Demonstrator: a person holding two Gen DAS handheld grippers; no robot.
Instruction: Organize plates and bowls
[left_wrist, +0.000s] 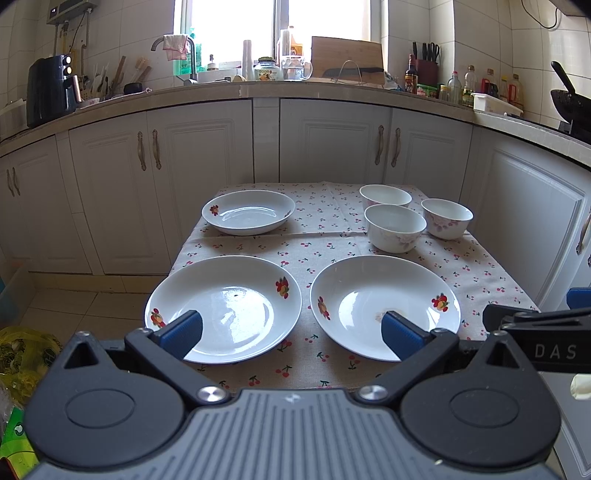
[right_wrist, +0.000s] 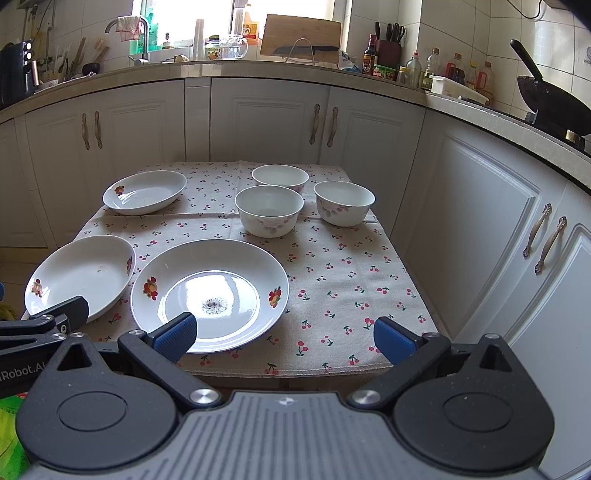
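Observation:
Three white plates with fruit prints lie on a cherry-print tablecloth (left_wrist: 325, 254): a near left plate (left_wrist: 223, 308), a near right plate (left_wrist: 384, 306) and a far left plate (left_wrist: 248, 211). Three white floral bowls stand at the far right: a front bowl (left_wrist: 395, 227), a back bowl (left_wrist: 385, 195) and a right bowl (left_wrist: 447, 218). My left gripper (left_wrist: 291, 332) is open, held above the table's near edge in front of the two near plates. My right gripper (right_wrist: 284, 334) is open too, over the near right plate (right_wrist: 210, 293) and bare cloth (right_wrist: 343, 273).
The small table stands in front of white kitchen cabinets (left_wrist: 332, 144). A worktop (left_wrist: 240, 90) behind holds a faucet, bottles and a cutting board; a black wok (right_wrist: 554, 103) sits at the right. Tiled floor (left_wrist: 92, 299) and a yellow bag (left_wrist: 26, 350) lie to the left.

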